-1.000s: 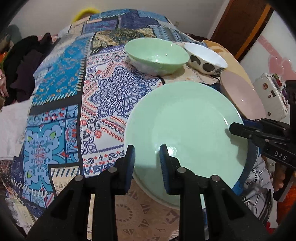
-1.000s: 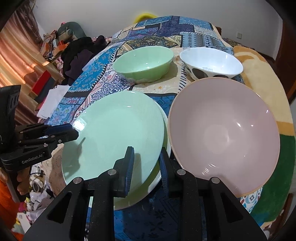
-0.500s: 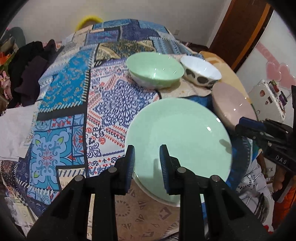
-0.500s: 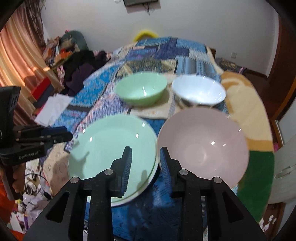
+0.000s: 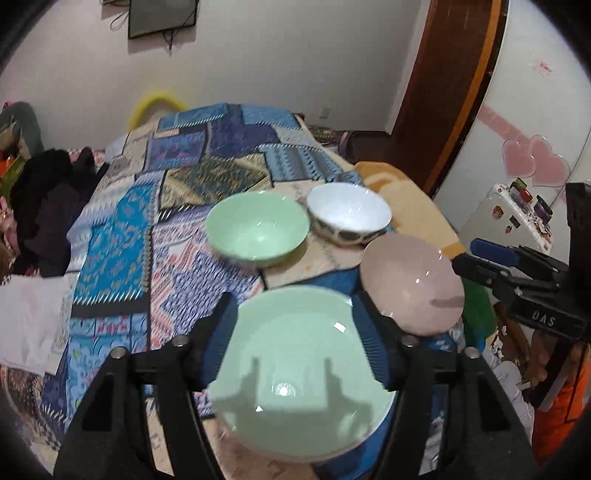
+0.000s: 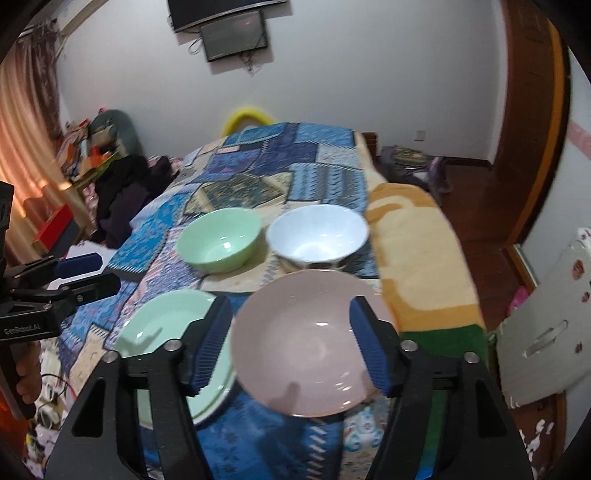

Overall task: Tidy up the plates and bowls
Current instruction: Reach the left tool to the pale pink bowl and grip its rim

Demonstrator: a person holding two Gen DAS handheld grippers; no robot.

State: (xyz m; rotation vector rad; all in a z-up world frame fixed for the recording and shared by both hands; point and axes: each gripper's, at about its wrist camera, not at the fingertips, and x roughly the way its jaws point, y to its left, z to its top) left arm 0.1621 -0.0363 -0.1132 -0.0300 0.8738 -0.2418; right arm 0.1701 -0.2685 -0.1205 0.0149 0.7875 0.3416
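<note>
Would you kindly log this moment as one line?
left tool: open, just widened, above green plate | right tool: open, just widened, above pink plate | nothing held

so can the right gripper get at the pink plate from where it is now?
Probably yes. The right gripper is open, its jaws having just been opening with nothing between them, and hangs above the pink plate. The green plate sits beside it, apart, so the near rim looks free.

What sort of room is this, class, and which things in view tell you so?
Most likely a bedroom in a home. The dishes sit on a bed under a patchwork quilt, clothes are heaped beside it, and a screen hangs on the wall.
</note>
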